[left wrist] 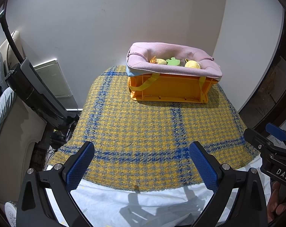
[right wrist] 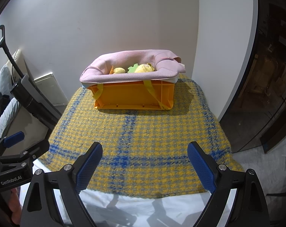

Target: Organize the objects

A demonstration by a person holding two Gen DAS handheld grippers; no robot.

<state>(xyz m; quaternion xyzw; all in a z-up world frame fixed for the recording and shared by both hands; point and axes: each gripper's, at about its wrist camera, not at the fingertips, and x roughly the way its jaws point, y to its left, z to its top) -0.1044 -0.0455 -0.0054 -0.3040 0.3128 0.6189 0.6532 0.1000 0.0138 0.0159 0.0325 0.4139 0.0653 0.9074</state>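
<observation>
An orange plastic crate (left wrist: pixel 171 89) (right wrist: pixel 135 95) stands at the far end of a table under a yellow and blue checked cloth (left wrist: pixel 143 132) (right wrist: pixel 139 138). A pink fabric bag (left wrist: pixel 173 56) (right wrist: pixel 127 66) with yellow straps lies open over the crate's top. Inside it are yellow plush toys (left wrist: pixel 192 64) (right wrist: pixel 144 68) and a green piece (left wrist: pixel 173 61) (right wrist: pixel 132 68). My left gripper (left wrist: pixel 142 151) is open and empty above the near part of the cloth. My right gripper (right wrist: pixel 144 151) is open and empty too, well short of the crate.
A white sheet (left wrist: pixel 143 204) (right wrist: pixel 135 208) shows under the cloth at the near edge. A black tripod leg (left wrist: pixel 35 94) (right wrist: pixel 33 102) and a beige sofa (left wrist: pixel 8 132) stand left. A white wall is behind; a dark glass cabinet (right wrist: pixel 266 75) is on the right.
</observation>
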